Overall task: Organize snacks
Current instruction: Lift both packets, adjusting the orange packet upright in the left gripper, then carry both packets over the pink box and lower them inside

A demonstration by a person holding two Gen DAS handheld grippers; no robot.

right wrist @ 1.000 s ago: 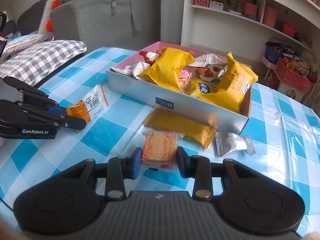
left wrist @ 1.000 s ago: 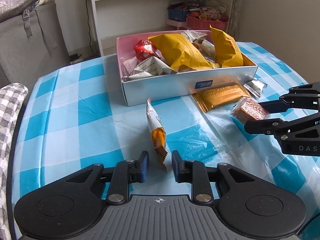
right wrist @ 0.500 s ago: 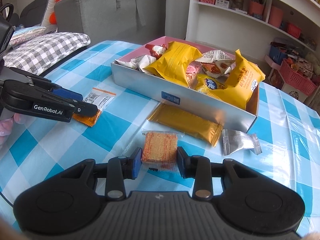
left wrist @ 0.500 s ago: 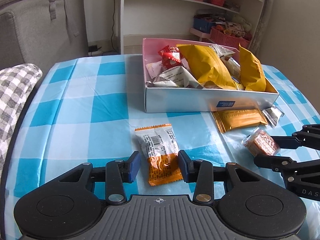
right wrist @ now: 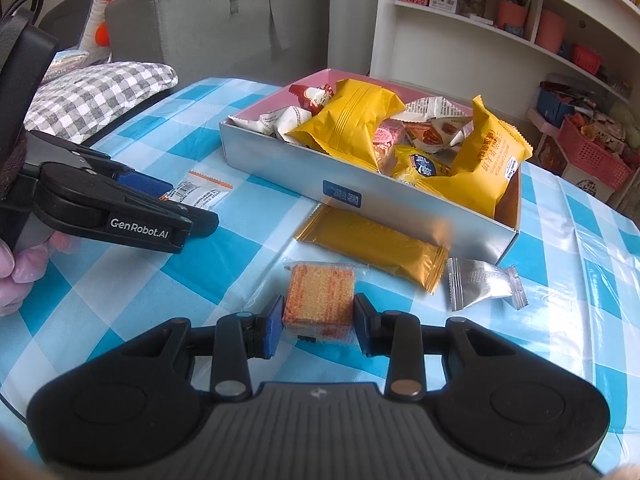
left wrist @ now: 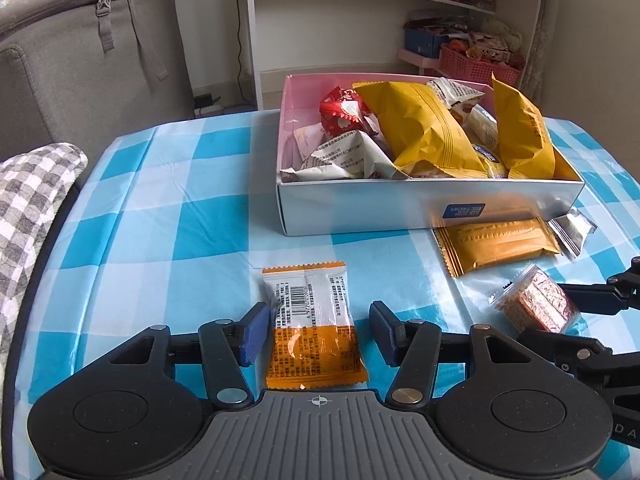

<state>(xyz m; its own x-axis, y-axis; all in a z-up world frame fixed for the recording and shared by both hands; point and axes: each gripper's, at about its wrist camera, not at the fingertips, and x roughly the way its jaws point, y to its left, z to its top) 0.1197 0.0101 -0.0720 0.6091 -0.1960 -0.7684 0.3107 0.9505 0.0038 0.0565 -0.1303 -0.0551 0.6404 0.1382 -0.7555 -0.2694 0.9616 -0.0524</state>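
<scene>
Here the left hand-held gripper [left wrist: 315, 337] has just been opening around the orange-and-white packet [left wrist: 314, 330], untouched; the right hand-held gripper [right wrist: 316, 326] clamps a wrapped wafer [right wrist: 319, 300].

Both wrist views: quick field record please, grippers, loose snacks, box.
left gripper: open, jaws just been opening, astride orange-and-white packet lying flat on the tablecloth
right gripper: shut on clear-wrapped wafer block
loose by box: gold flat packet, silver packet
snack box: open top, piled with yellow bags and small packets
</scene>
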